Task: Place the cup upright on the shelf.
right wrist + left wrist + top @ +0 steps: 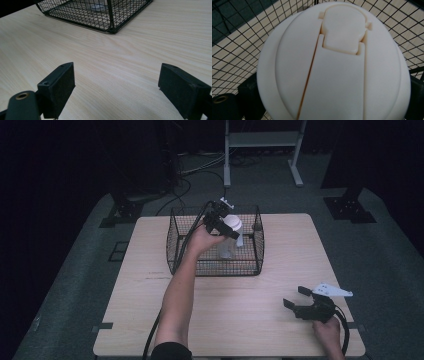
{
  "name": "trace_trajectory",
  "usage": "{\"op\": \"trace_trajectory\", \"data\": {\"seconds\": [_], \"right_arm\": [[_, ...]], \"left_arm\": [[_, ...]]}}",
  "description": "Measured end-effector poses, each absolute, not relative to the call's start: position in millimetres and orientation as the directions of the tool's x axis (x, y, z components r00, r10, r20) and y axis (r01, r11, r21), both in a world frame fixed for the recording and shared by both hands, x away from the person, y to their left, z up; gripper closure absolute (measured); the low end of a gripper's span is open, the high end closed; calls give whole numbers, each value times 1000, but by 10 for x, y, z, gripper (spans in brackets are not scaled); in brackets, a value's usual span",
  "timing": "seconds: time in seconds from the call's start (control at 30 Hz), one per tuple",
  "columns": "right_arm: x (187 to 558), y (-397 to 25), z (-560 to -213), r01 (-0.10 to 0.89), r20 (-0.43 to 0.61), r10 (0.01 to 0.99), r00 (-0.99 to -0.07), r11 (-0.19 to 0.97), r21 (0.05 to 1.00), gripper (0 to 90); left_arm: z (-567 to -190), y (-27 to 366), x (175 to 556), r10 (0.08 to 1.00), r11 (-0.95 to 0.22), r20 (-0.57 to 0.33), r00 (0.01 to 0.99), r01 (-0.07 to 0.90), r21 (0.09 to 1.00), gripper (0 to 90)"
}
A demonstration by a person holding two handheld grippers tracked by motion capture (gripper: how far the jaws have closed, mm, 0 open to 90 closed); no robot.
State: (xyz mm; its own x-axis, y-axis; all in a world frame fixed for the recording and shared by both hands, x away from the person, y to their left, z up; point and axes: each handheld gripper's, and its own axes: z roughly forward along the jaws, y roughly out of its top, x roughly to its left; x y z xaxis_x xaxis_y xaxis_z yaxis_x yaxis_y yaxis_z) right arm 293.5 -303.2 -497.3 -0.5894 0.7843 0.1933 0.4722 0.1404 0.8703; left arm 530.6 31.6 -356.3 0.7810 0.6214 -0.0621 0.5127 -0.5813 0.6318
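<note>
A clear bottle (229, 245) with a white flip lid (332, 62) stands upright inside the black wire basket (215, 270). My left gripper (226, 226) reaches over the basket's back rim and is shut on the bottle just under the lid, one black jaw at each side of it in the left gripper view. Whether the bottle's base (97, 6) rests on the basket floor I cannot tell. My right gripper (296, 296) is held low over the table's front right, open, with bare wood between its fingers (58, 85).
The basket (110, 22) sits at the back middle of the pale wooden table (235, 315). The person's left forearm (177, 295) stretches across the table's middle. Beyond the table are stand feet and cables on a grey floor.
</note>
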Motion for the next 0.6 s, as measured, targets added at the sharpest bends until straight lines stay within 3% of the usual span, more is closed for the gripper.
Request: {"op": "trace_trajectory", "data": {"seconds": [0.6], "right_arm": [[2938, -3023, -4974, 474, 194, 784, -590, 142, 869, 129]], "left_arm": [[-3573, 359, 5253, 619, -589, -40, 784, 498, 637, 51]]}}
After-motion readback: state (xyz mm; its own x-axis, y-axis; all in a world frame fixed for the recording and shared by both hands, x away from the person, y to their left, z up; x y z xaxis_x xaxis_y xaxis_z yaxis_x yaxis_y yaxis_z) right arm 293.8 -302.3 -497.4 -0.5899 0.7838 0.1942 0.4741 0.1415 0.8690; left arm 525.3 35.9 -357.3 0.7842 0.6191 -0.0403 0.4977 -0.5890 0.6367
